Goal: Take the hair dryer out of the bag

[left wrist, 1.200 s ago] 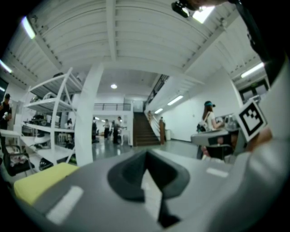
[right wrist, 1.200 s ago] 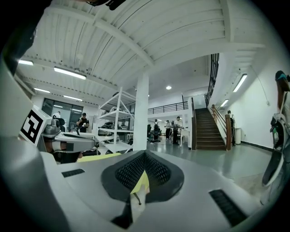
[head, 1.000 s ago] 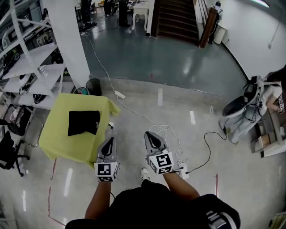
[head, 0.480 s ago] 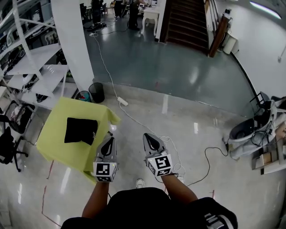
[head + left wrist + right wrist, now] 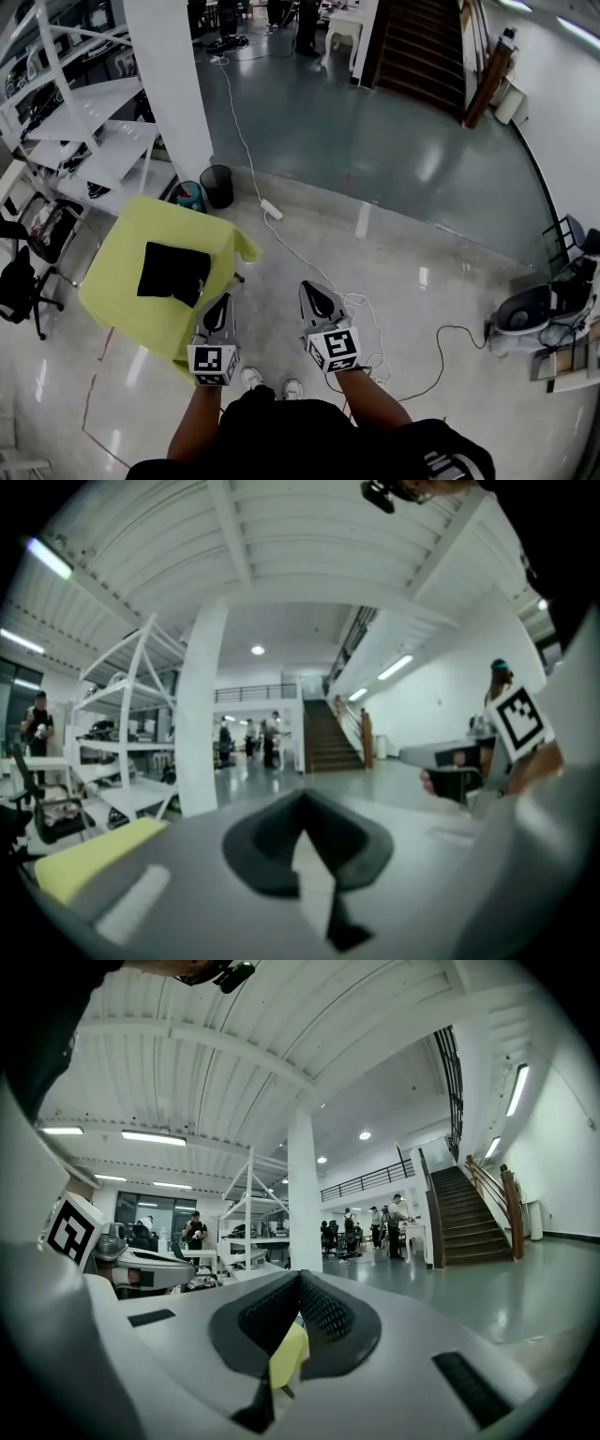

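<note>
You're closer than a second ago: the yellow worktop (image 5: 112,272) now lies just left of your left gripper (image 5: 222,302), with the black bag (image 5: 173,272) on it. Both it and the right gripper (image 5: 309,289) are closed and empty. The hair dryer is not visible and is presumably inside the bag, so you've yet to reach for it.

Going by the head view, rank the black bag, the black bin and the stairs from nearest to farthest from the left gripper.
From the left gripper:
1. black bag, on the yellow table, just ahead to the left.
2. black bin, on the floor beyond the table.
3. stairs, far back, right.
</note>
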`<state>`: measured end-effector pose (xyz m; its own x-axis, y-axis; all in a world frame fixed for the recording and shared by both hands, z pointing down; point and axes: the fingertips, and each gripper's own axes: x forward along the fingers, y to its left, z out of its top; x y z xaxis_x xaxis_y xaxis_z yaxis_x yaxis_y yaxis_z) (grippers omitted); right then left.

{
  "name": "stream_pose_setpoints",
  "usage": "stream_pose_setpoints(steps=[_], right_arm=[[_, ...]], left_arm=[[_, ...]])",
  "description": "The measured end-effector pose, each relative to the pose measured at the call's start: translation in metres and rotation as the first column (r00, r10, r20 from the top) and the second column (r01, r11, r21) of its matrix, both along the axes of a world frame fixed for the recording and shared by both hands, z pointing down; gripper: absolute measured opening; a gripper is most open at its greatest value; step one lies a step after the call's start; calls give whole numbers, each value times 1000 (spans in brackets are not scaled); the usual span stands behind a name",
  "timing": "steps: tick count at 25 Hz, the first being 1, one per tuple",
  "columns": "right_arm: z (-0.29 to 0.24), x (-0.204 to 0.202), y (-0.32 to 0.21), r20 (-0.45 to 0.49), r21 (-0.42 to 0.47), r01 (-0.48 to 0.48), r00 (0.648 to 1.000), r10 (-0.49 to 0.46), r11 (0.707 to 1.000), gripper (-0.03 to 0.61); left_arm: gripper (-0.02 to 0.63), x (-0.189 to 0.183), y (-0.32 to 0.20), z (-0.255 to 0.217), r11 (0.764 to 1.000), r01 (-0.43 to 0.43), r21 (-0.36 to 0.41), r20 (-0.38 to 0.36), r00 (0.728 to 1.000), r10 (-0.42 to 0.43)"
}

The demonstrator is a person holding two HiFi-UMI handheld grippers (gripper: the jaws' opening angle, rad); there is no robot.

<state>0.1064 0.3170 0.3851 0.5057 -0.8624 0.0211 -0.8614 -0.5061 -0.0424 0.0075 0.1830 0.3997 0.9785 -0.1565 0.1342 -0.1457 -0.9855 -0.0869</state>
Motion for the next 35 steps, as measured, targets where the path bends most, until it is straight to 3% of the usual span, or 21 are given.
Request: stream_pose_setpoints(steps=[8,18,22,30,35], right_arm=[[-4,28,-58,-20,-16,46,999,-46,999,-3],[-17,50,-158,-32,9,114,993,-113,993,-4],[-16,51,-188,-4,22,139,990,-139,990,-3],[-33,55,-243,-37,22,171,985,-170,985,-3],[-31,52,-285,-54,-13,258,965,-258,966,-3]], left_arm=[[6,26,-52,2,999,49,-14,-15,999,-49],[6,68,-132,-13,999,42,3,-62,997,-42],[6,68,-155,-5,998,57,-32,-54,997,-59],[6,49,-219,-13,991,136,-2,-61,989,-136],[6,37,-244,-14,973,211,-91,-57,975,-217]])
